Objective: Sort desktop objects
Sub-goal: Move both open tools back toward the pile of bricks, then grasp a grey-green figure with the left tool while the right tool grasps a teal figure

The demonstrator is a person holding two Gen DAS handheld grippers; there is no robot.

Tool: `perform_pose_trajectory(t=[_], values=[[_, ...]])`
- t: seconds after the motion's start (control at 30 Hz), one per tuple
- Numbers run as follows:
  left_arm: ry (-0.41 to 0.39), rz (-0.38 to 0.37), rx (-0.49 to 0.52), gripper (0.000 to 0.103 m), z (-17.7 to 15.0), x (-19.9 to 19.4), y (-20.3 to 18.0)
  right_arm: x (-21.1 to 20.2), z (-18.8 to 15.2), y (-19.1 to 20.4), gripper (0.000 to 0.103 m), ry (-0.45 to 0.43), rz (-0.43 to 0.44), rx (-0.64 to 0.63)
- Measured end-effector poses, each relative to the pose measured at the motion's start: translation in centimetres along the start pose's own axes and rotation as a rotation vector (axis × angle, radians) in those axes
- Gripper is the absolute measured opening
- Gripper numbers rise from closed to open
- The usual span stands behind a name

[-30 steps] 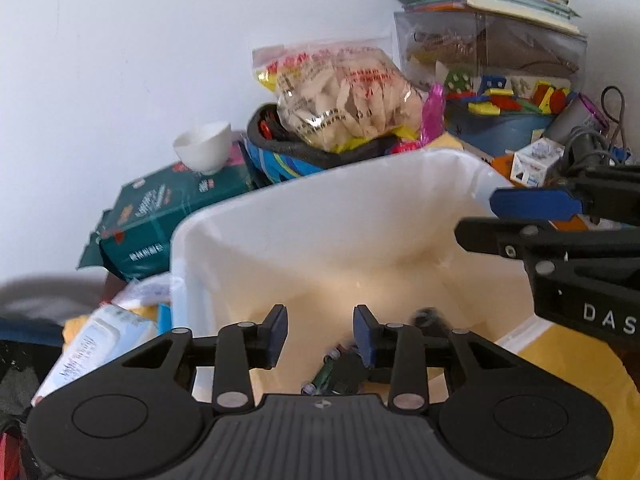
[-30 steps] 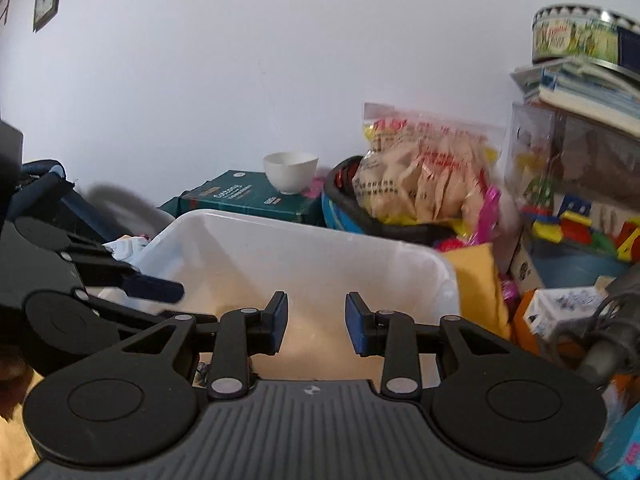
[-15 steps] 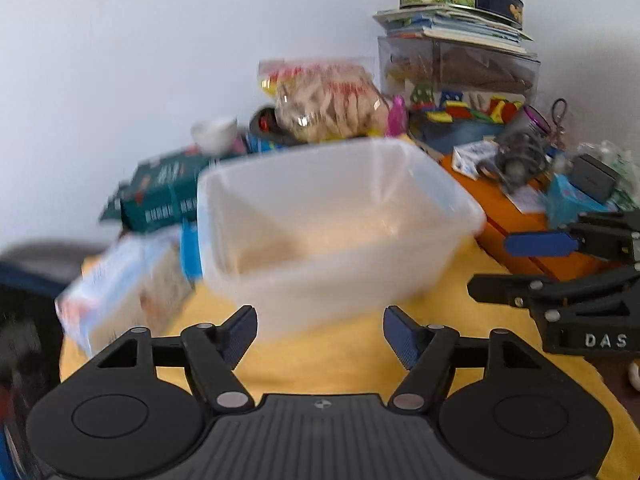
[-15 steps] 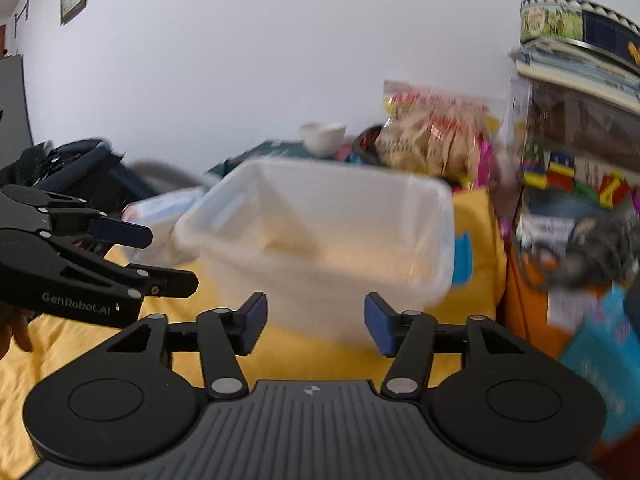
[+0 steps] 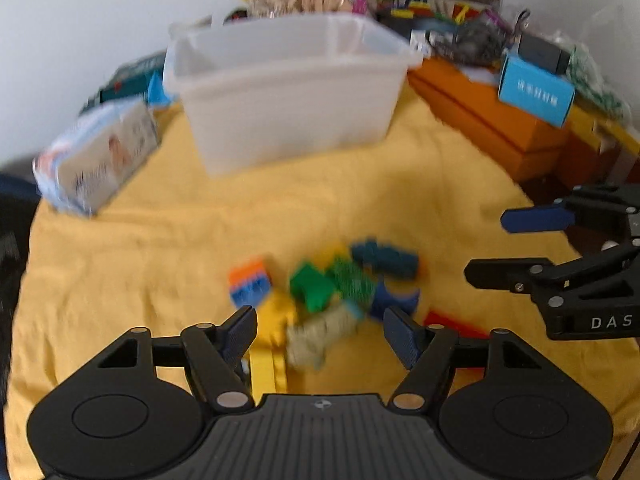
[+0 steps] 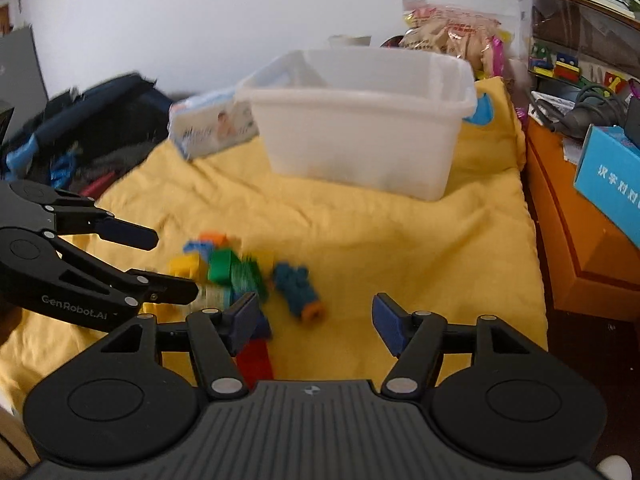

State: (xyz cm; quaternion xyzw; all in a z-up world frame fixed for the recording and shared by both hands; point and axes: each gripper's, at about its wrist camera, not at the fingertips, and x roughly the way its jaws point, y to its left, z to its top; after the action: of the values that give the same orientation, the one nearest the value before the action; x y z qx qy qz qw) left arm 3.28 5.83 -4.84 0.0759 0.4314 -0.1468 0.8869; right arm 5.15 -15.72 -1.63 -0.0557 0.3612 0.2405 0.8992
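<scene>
1. The left gripper [image 5: 319,330] points down at the yellow cloth [image 5: 140,264]. Its jaws have just been opening and now stand wide apart. They press on nothing.
2. The pile of toy blocks [image 5: 332,284] lies on the cloth just past the left gripper's tips. A yellow block [image 5: 266,364] and a pale block [image 5: 320,334] show in the gap between the jaws, but the picture is too blurry to tell if they touch the pads.
3. The right gripper [image 6: 314,320] also tilts down, with its jaws just opened wide and nothing clamped. Bare cloth shows between them.
4. A teal block [image 6: 296,284] lies apart from the pile, near the right gripper. A red block [image 6: 256,362] sits by its left finger.
5. The two grippers are side by side with the pile between them.
6. The white bin [image 6: 360,120] stands farther back on the cloth, well apart from the blocks. Open yellow cloth lies between the bin and the pile.
7. An orange cabinet [image 6: 568,216] lines the right edge. A wipes pack [image 5: 96,160] lies to the left of the bin.
</scene>
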Motion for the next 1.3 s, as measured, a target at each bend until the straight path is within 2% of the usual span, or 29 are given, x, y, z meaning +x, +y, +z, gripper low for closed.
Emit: perform_pose_trajectory(t=[0.17,0.27,0.37,0.53,0.63,0.7,0.77,0.83,0.97,1.1,1.13,1.2,1.3], values=[[0.052,-0.021,-0.088,0.073,-2.6,0.4,1.0,0.4,-1.8,0.8,0.066,0.055,0.017,-0.027],[0.047,-0.018,-0.112,0.073,-3.5,0.1,1.5,0.6,-2.7,1.3,0.066,0.072,0.019,-0.059],[0.042,-0.022,-0.118,0.073,-4.0,-0.4,1.6,0.9,-3.3,2.0,0.061,0.101,0.032,-0.093],[0.028,-0.055,-0.13,0.073,-4.5,-1.0,1.9,0.8,-3.4,3.4,0.045,0.117,0.065,-0.141],[0.027,-0.068,-0.136,0.072,-4.8,-1.2,2.0,0.4,-3.1,4.4,0.043,0.075,0.102,-0.178],[0.026,-0.102,-0.136,0.069,-4.7,-1.2,2.1,0.8,-2.9,5.2,0.039,0.09,0.116,-0.208],[0.013,-0.116,-0.095,0.068,-4.5,-1.5,1.5,1.7,-3.0,5.3,0.036,0.138,0.137,-0.201],[0.004,-0.109,-0.054,0.067,-4.3,-1.9,0.8,2.3,-3.3,5.2,0.033,0.172,0.113,-0.179],[0.014,-0.143,-0.059,0.067,-4.3,-1.7,1.2,2.5,-3.2,3.8,0.035,0.162,-0.006,-0.117],[0.007,-0.159,-0.021,0.067,-3.7,-1.2,1.1,1.9,-2.9,2.2,0.035,0.132,-0.057,-0.066],[0.006,-0.162,0.007,0.065,-3.4,-0.8,0.9,1.7,-2.9,2.0,0.036,0.124,-0.068,-0.069],[0.014,-0.138,0.104,0.051,-2.7,0.4,0.2,1.4,-2.7,1.5,0.037,0.108,-0.048,-0.048],[0.035,-0.105,0.257,0.046,-1.7,2.4,-0.7,1.1,-1.8,1.2,0.038,0.089,-0.026,-0.026]])
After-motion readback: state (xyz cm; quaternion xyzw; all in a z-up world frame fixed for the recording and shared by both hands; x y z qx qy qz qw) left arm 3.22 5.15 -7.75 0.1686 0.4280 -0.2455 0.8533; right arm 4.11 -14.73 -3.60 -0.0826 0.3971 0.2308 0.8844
